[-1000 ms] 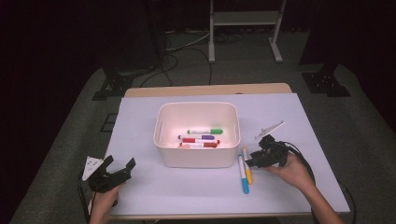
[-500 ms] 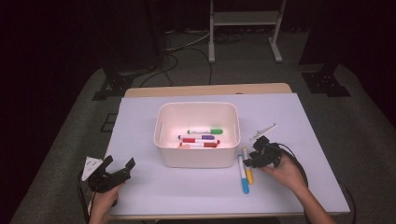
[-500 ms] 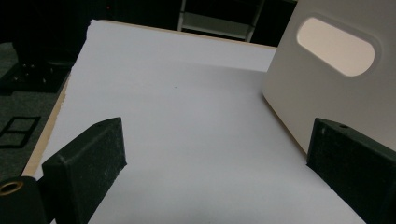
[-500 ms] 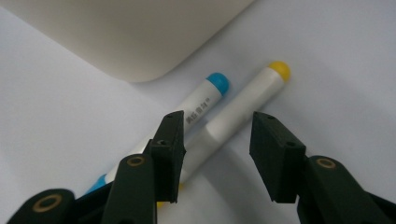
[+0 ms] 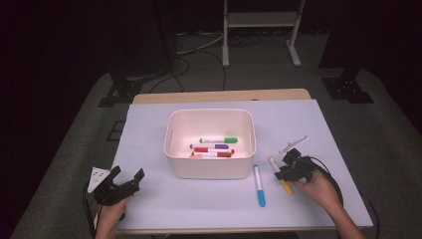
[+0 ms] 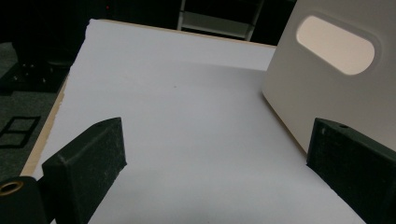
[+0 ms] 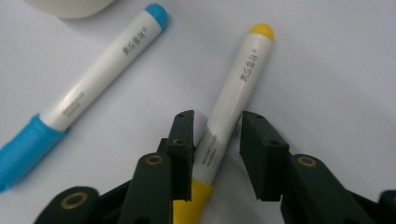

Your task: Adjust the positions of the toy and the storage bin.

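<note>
Since a second ago your right gripper (image 5: 284,168) has been dropping onto the yellow marker (image 7: 232,95), and its jaws have just been closing around the barrel; the marker itself is lying where it was. In the right gripper view the marker is sitting between the two fingers (image 7: 181,140), its white barrel running up and away from them and its yellow cap passing under the gripper body. The left finger is looking as if it is touching the barrel, while a sliver of bench is showing between the barrel and the right finger, so the fingers are standing narrow around the marker without clamping it yet.

The risk from here is a lopsided squeeze. With one finger arriving first, the round barrel is likely to roll or skid sideways on the smooth white bench (image 5: 318,124) as you are closing, and you may end up pinching it off-centre or pushing it out of the fingers. Lifting before both fingers are pressing would probably leave it behind or let it swing by its cap end.

The blue marker (image 5: 258,184) is lying just beside the yellow one, apart from it, and the white bin (image 5: 209,167) with several markers inside is standing just beyond them. Your left gripper (image 5: 127,179) is resting near the bench's near left corner, its fingers standing wide with nothing between them.
</note>
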`<state>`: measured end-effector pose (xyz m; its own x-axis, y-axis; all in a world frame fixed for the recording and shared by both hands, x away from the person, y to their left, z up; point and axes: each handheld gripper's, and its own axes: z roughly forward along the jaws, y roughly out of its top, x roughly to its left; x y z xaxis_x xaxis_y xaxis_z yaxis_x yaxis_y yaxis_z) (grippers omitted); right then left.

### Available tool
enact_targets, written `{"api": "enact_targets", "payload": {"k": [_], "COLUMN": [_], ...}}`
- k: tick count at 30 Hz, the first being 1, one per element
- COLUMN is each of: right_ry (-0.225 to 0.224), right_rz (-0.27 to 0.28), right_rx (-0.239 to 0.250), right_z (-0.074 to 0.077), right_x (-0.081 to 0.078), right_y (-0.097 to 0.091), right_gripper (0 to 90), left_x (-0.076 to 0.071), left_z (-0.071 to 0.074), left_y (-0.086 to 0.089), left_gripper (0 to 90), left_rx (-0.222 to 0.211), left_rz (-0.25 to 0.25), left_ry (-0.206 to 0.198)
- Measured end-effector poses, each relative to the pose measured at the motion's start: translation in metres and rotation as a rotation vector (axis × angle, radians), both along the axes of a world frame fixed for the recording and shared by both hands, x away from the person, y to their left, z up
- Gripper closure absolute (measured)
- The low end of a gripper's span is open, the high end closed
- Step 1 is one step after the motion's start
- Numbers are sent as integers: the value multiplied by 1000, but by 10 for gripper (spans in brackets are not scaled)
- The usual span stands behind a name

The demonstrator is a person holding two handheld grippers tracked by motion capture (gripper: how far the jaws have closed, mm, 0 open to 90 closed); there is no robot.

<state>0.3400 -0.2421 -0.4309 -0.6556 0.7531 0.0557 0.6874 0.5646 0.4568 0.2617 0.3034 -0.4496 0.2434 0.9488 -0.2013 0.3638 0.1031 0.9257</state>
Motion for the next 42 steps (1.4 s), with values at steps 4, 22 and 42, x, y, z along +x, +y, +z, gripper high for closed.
{"api": "enact_targets", "payload": {"k": [4, 22, 42], "right_ry": [7, 49, -77], "right_rz": [-4, 37, 178], "right_rx": [-19, 52, 167], "right_z": [1, 23, 167], "right_x": [-3, -3, -6], "right_y": [-8, -23, -13], "right_gripper": [730, 756, 756], "left_x": [0, 0, 0], "left_z": [0, 0, 0], "left_y": [0, 0, 0], "left_gripper": [32, 32, 32], "left_rx": [0, 1, -1], "left_rz": [1, 0, -2], "left_ry": [-1, 0, 2]}}
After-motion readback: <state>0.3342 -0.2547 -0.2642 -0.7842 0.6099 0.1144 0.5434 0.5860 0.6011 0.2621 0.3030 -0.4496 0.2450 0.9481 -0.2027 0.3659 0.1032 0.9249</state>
